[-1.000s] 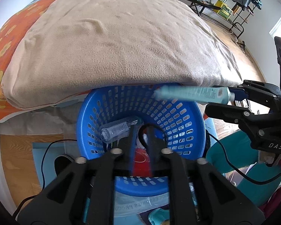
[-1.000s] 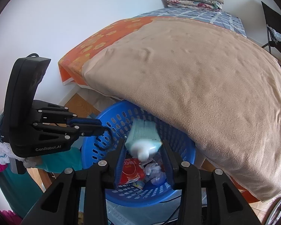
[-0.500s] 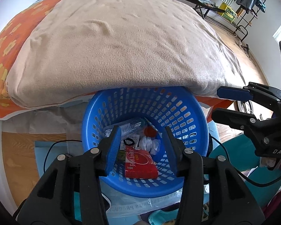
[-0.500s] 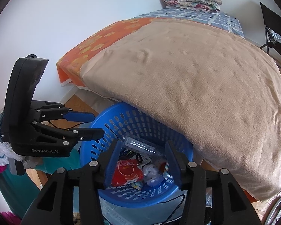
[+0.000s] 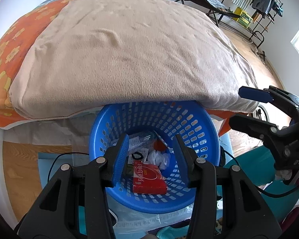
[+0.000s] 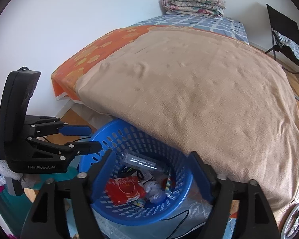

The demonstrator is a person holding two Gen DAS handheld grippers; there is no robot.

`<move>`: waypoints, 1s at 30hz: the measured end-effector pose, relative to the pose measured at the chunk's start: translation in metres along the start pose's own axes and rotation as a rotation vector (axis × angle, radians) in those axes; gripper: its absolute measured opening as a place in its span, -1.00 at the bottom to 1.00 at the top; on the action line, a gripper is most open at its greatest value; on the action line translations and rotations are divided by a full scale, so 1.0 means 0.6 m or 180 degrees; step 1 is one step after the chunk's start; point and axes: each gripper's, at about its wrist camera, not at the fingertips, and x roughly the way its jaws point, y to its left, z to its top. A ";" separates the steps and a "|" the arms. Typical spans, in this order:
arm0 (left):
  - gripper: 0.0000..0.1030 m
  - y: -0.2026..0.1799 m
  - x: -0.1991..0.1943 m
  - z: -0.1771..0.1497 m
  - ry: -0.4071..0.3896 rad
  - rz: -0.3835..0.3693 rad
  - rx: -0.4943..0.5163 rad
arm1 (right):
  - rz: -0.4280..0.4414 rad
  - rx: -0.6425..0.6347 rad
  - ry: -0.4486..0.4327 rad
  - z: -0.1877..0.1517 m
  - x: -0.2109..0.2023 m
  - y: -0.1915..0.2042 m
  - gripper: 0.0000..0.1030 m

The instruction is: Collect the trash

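Below our spread, empty left gripper (image 5: 151, 155) and right gripper (image 6: 151, 174), the blue perforated plastic basket (image 5: 199, 131) holds a red flat packet (image 5: 148, 179) and crumpled white tissue (image 5: 159, 158); a beige blanket (image 5: 129, 55) overhangs its far rim.

A big tan blanket (image 5: 129, 59) covers the orange sheet (image 6: 101, 45) straight ahead of the fingers. Far beyond them sits a folded quilt (image 6: 193, 5). A black chair (image 6: 285, 39) stands off to their right.

Beige-blanketed bed (image 6: 199, 91), white wall (image 6: 79, 20), wooden floor (image 5: 20, 169), folding chair (image 6: 285, 39).

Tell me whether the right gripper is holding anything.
No, the right gripper is open and empty above the basket, with the trash lying inside.
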 end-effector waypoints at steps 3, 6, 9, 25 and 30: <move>-0.09 0.001 -0.006 0.009 -0.0036 0.0000 -0.0029 | -0.0040 0.0015 -0.0061 0.006 -0.008 -0.002 0.65; -0.09 0.001 -0.013 0.016 -0.0081 0.0001 -0.0033 | -0.0082 0.0034 -0.0090 0.011 -0.012 -0.005 0.65; 0.12 -0.002 -0.021 0.026 -0.0143 0.0008 -0.0033 | -0.0097 0.0080 -0.0112 0.018 -0.017 -0.012 0.65; 0.35 -0.024 -0.121 0.117 -0.0816 0.0092 -0.0033 | -0.0224 0.0267 -0.0473 0.076 -0.071 -0.045 0.65; 0.45 -0.029 -0.170 0.152 -0.1113 0.0113 -0.0046 | -0.0229 0.0296 -0.0639 0.106 -0.095 -0.052 0.66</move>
